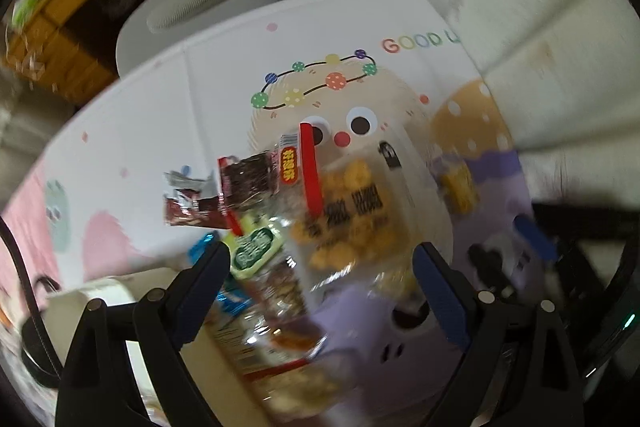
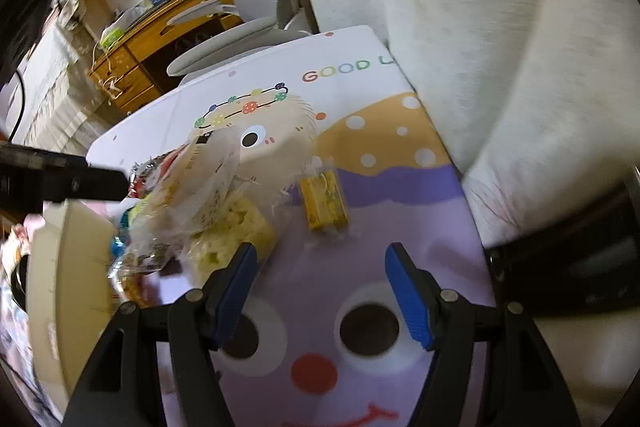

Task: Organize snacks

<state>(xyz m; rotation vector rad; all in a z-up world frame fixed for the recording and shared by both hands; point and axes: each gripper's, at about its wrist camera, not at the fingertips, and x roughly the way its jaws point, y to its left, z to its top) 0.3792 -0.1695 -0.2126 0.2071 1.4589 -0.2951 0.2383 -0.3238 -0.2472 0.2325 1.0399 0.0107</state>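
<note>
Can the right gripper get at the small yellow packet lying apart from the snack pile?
Probably yes: the right gripper is open and empty, and the yellow packet lies just ahead on bare mat, clear of the pile.

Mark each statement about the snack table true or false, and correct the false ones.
1. The left gripper is open. True.
2. The right gripper holds the yellow packet. False: its jaws are empty and the packet lies apart, beyond them.
3. The mat reads "GOOD". True.
4. The clear bag holds green sweets. False: its contents are orange-brown.
5. The yellow packet lies inside the snack pile. False: it lies apart.
</note>
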